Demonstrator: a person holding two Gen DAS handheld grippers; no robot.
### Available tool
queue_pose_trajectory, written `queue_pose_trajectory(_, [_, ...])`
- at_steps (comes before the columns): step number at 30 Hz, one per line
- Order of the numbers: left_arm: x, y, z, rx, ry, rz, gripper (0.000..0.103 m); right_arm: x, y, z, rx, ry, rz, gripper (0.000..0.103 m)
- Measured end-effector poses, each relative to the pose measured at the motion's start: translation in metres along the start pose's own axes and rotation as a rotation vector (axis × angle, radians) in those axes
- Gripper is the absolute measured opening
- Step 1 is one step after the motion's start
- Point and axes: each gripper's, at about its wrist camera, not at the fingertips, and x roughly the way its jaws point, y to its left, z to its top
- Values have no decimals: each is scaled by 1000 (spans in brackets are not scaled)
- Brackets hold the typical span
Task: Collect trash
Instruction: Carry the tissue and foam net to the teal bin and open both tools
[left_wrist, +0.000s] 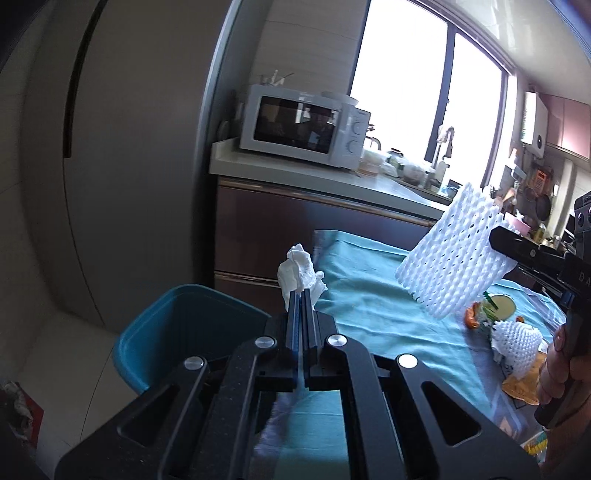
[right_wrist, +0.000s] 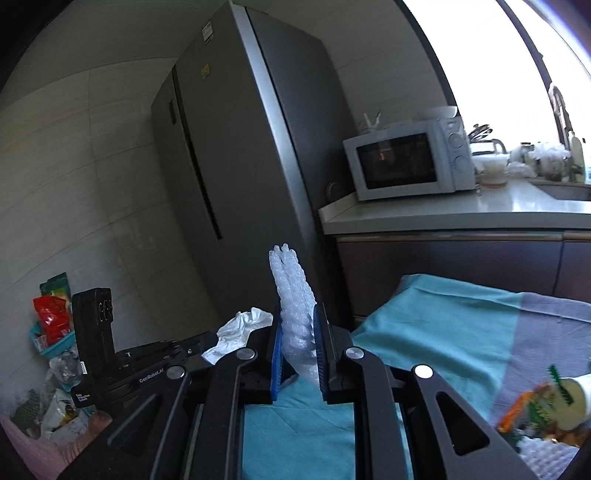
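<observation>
My left gripper is shut on a crumpled white tissue and holds it in the air beside the rim of a blue trash bin at the table's left edge. The tissue also shows in the right wrist view. My right gripper is shut on a white foam fruit net, held upright above the teal tablecloth. In the left wrist view the net hangs from the right gripper above the table. More trash lies on the cloth: a small foam net and snack wrappers.
A grey fridge stands to the left. A white microwave sits on the counter behind the table. A sink and window are at the back right. Bags and packets pile on the floor by the wall.
</observation>
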Motion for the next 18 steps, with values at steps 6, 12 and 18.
queue_pose_trajectory(6, [21,58,-9,-70,43,109,2,74,18,-4,32,104,102,14])
queue_pose_trajectory(12, [47,91,-26,-108,110,186,2,134,29,-11,36,207,127,14])
queue_pose_trajectory(18, [70,107,-39,-124,171,216,2,179,37,-27,43,332,107,15])
